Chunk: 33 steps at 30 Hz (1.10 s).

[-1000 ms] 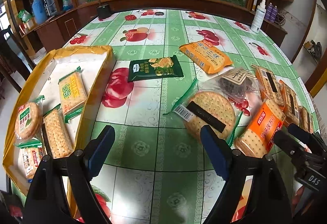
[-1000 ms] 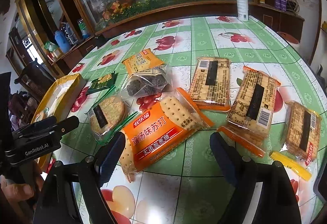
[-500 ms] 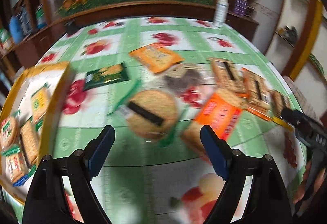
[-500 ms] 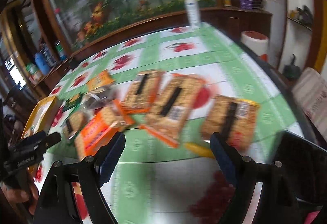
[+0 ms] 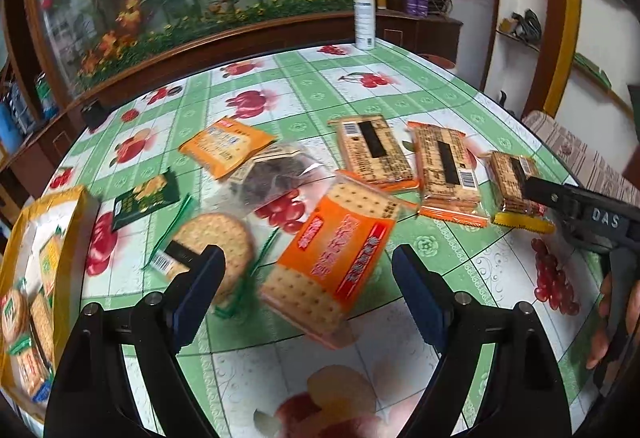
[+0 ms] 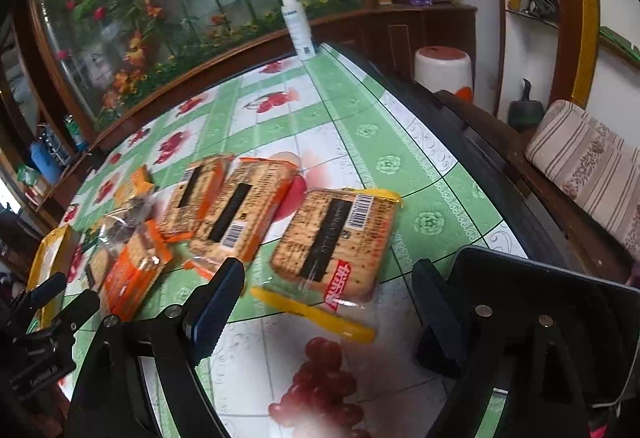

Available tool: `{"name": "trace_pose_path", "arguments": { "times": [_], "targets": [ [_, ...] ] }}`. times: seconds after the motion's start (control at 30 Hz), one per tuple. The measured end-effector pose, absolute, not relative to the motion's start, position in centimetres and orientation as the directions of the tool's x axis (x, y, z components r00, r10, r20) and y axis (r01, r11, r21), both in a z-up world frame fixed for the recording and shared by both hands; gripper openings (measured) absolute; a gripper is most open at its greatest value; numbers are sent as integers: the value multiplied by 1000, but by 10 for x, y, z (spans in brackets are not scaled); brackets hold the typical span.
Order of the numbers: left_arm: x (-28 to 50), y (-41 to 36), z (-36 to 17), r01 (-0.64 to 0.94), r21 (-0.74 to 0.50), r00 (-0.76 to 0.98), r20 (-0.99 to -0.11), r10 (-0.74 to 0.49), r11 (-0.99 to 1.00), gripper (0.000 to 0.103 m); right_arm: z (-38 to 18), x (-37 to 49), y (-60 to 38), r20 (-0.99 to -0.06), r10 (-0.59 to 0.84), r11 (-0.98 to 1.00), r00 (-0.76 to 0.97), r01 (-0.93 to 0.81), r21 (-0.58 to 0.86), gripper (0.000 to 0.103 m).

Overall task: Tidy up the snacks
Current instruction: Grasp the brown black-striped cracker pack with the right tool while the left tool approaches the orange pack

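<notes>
A: Quick status, where's everything rel. to the orange cracker pack (image 5: 334, 256)?

B: It lies flat on the worktop (image 5: 304, 94), mid-scene. Left gripper (image 5: 308, 278) hovers right over it, jaws apart, nothing clamped; the pack shows in the gap btw them but no pad touches it.

A: Other snacks?

B: Round cracker pack (image 5: 216, 244) just left of the orange pack, partly behind the left jaw. Clear bag of dark snacks (image 5: 276, 174) just behind it. Small orange packet (image 5: 226, 146) further back-left, green packet (image 5: 146, 198) well to the left. Two tan cracker packs with black strips, (image 5: 372, 150) and (image 5: 446, 170), behind-right of it, side by side.

A: And the yellow-edged pack?

B: Yellow-edged cracker pack (image 6: 340, 242) is furthest right of the orange pack, near the worktop's edge. Right gripper (image 6: 324, 298) hangs above it, jaws wide apart, empty. In the left view that gripper's tip overlaps the pack; can't tell if it touches.

A: Tray?

B: Yellow tray (image 5: 70, 206) far left of the orange pack, at the worktop's edge, w/ several cracker packs inside. White spray bottle (image 5: 365, 20) stands at the far edge, well behind.
</notes>
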<state>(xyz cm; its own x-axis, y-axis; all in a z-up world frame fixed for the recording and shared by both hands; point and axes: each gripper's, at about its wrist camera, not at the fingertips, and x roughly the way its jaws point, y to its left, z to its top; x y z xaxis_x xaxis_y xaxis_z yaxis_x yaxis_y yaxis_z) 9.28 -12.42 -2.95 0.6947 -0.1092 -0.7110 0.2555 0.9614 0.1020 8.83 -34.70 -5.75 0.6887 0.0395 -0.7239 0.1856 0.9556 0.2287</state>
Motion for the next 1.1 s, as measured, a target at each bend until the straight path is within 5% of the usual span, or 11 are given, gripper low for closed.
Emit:
{"name": "trace_pose_path", "arguments": {
  "times": [0.37,1.1],
  "targets": [
    [111,-145,-48,329,198,684,-724,-88,923,86,-76,110,-347,-778,25,949,628,231,217,91],
    [142,-142,-63,274,135,632,-771,-73,952,86,-84,144,-333,-813,-114,972,571,235,28,100]
  ]
}}
